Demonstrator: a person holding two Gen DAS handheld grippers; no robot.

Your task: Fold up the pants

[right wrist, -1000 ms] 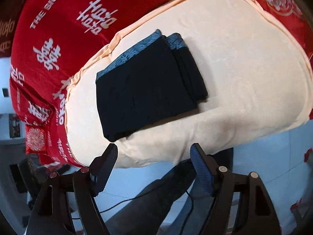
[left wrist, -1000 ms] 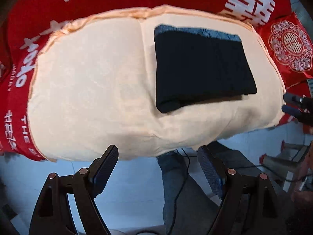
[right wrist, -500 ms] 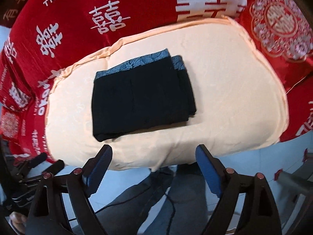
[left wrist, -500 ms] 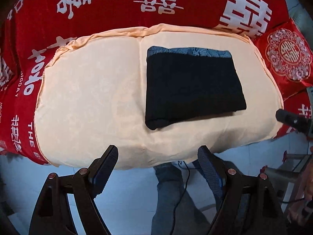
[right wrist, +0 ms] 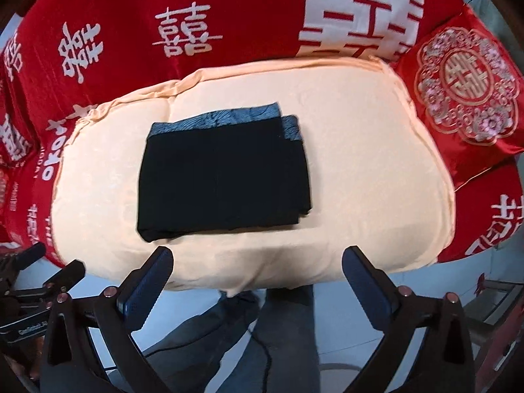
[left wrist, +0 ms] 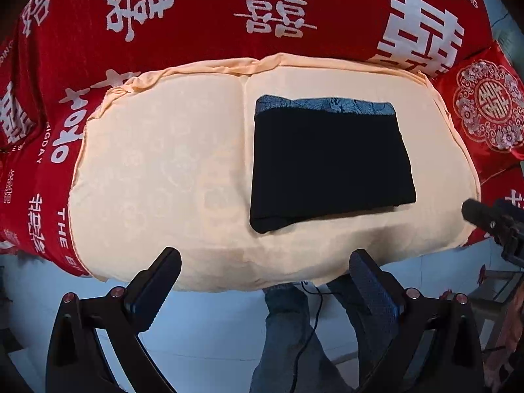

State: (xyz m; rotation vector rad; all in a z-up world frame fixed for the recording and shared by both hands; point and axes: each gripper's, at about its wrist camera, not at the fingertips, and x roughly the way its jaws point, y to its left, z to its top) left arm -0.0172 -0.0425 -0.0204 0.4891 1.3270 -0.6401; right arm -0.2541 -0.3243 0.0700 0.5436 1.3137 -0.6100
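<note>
Both grippers hung spread wide and empty off the near edge of the cream cushion (left wrist: 157, 170): the left gripper (left wrist: 265, 270) and the right gripper (right wrist: 257, 267) touched nothing. The folded black pants (right wrist: 222, 177) lay flat on that cushion, waistband toward the red cover (right wrist: 229, 16) behind it.

I see both views evenly and brightly lit, sharp at centre; fisheye bending curves the edges (corners go black), and the pants (left wrist: 330, 163) lose detail.
</note>
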